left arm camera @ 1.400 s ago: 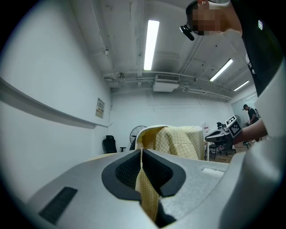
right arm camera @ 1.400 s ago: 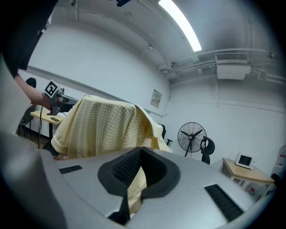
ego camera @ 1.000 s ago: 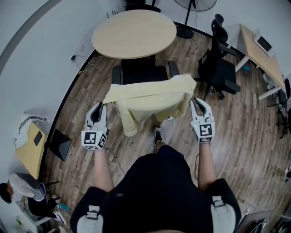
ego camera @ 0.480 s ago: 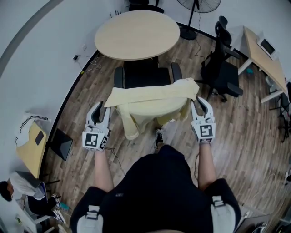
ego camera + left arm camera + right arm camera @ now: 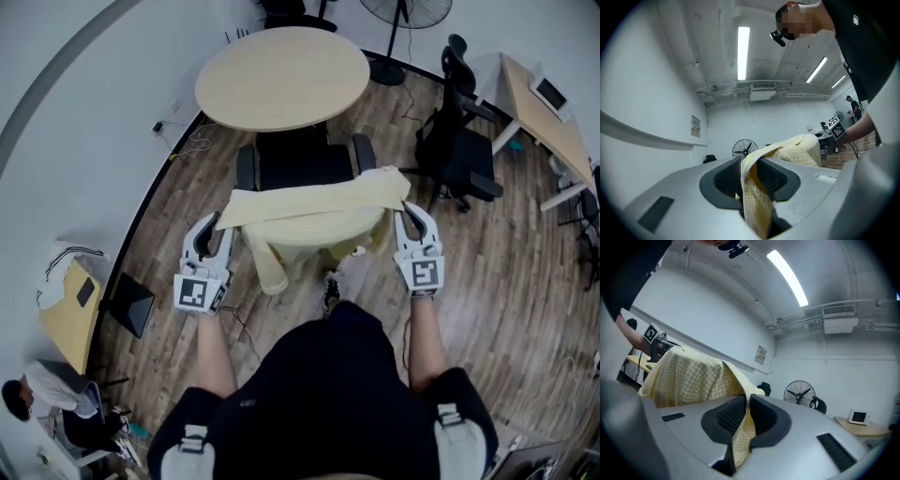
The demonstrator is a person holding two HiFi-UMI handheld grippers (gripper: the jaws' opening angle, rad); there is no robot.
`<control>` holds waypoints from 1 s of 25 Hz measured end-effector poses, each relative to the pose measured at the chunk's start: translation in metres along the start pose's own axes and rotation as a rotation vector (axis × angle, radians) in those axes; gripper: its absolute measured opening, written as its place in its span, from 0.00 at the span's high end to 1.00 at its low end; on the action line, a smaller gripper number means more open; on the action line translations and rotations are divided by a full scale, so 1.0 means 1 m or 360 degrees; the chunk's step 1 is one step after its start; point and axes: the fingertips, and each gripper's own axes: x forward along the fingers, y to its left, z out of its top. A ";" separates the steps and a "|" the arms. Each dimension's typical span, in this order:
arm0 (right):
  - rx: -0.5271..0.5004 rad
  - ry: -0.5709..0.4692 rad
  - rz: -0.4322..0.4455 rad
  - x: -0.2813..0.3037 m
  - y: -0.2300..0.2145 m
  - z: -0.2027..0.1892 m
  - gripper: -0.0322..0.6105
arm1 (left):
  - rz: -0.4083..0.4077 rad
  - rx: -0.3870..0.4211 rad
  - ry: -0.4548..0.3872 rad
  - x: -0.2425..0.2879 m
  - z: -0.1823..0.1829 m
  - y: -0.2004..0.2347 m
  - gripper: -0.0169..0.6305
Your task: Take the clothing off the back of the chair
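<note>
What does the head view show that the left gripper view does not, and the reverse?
Only the head view: the black chair under the yellow checked shirt, and the round table. Only the left gripper view: the ceiling light, and shirt cloth lying loose between the jaws of the left hand-held gripper, which have just been opening. Both: the shirt and the right hand-held gripper.

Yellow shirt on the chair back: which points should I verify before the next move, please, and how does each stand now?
1. Right gripper grips yellow shirt: ok, fingers shut on fabric.
2. Left gripper grips it: not ok; fingers have just been opening, fabric hangs loose between them.
3. Grippers at opposite shirt ends: ok.
4. Shirt clear of chair back: not ok, draped over it.
5. Hanging sleeve free of snags: cannot tell.
</note>
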 end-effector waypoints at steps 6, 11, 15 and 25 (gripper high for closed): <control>0.0083 -0.0027 0.0066 -0.001 0.003 0.001 0.94 | -0.0038 -0.0030 -0.0016 -0.001 0.002 -0.004 0.88; 0.0073 -0.0013 0.0066 -0.003 0.003 0.002 0.94 | -0.0049 -0.0050 -0.0043 -0.001 0.006 -0.006 0.96; 0.0071 -0.0013 0.0061 -0.008 0.001 0.003 0.95 | -0.0051 -0.0068 -0.0060 -0.003 0.009 -0.012 0.96; 0.0053 -0.0013 0.0069 -0.029 0.009 0.004 0.95 | -0.0028 -0.0077 -0.0066 -0.022 0.014 -0.023 0.96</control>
